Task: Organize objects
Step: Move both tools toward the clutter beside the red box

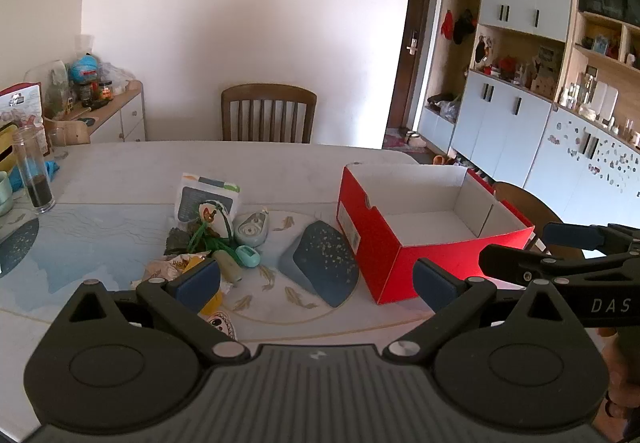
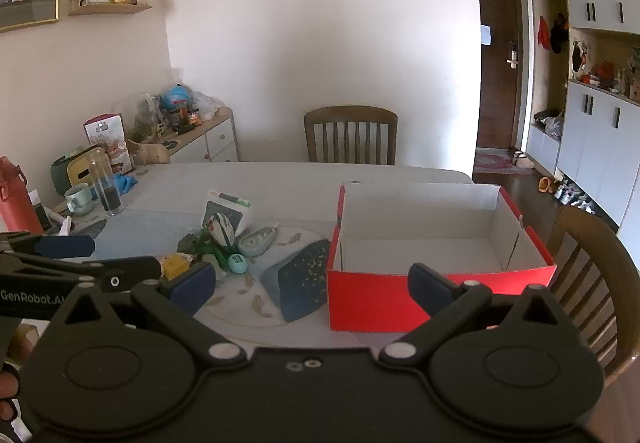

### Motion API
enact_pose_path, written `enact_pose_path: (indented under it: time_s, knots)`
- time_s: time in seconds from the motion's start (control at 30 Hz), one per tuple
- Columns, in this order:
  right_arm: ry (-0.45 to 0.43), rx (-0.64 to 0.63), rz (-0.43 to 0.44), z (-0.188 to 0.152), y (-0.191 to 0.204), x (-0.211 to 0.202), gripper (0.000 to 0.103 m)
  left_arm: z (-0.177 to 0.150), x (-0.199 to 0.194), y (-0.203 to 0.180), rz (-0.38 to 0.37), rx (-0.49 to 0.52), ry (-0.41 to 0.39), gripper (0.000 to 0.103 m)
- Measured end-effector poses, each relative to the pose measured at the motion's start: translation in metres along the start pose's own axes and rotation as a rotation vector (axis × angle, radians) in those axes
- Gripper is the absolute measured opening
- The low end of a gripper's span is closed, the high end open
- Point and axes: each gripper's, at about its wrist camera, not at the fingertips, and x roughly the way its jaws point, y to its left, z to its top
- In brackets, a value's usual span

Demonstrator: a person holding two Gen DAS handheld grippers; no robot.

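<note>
While both show the red box [image 1: 404, 263], only the right wrist shows the red bottle [image 2: 14, 199].

Soft daylight fills the room, bright enough to wash out the back wall [image 1: 248, 23], which fades to grey toward its lower middle. The table [image 1: 240, 163] looks pale and slightly hazy, with faint, diffuse shadows beside the red box [image 1: 400, 267]. Both views bulge like a fishbowl: the cabinets [image 1: 520, 83] and door [image 2: 498, 55] curve at the sides, and the upper right corners go black. Near parts along the bottom edge look dark and a little soft.
</note>
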Motion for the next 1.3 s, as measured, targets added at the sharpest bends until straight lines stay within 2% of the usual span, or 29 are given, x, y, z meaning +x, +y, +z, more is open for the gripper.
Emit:
enact_pose_path:
  time_s: [0.33, 0.57, 0.9, 1.1, 1.3]
  knots:
    - [-0.001, -0.023, 0.019, 0.002, 0.006, 0.003, 0.102, -0.003, 0.0, 0.011, 0.007, -0.03, 0.001, 0.103]
    - [0.03, -0.025, 0.005, 0.006, 0.021, 0.027, 0.102, 0.0, 0.019, 0.035, 0.007, -0.03, 0.024, 0.103]
    - [0.129, -0.093, 0.039, 0.011, 0.07, 0.081, 0.102, 0.009, 0.065, 0.097, -0.037, -0.01, 0.082, 0.103]
    - [0.2, -0.115, 0.062, 0.01, 0.094, 0.114, 0.101, 0.006, 0.1, 0.134, -0.011, -0.003, 0.143, 0.103]
    - [0.29, -0.144, 0.124, 0.003, 0.119, 0.147, 0.098, -0.002, 0.131, 0.169, 0.001, 0.012, 0.21, 0.103]
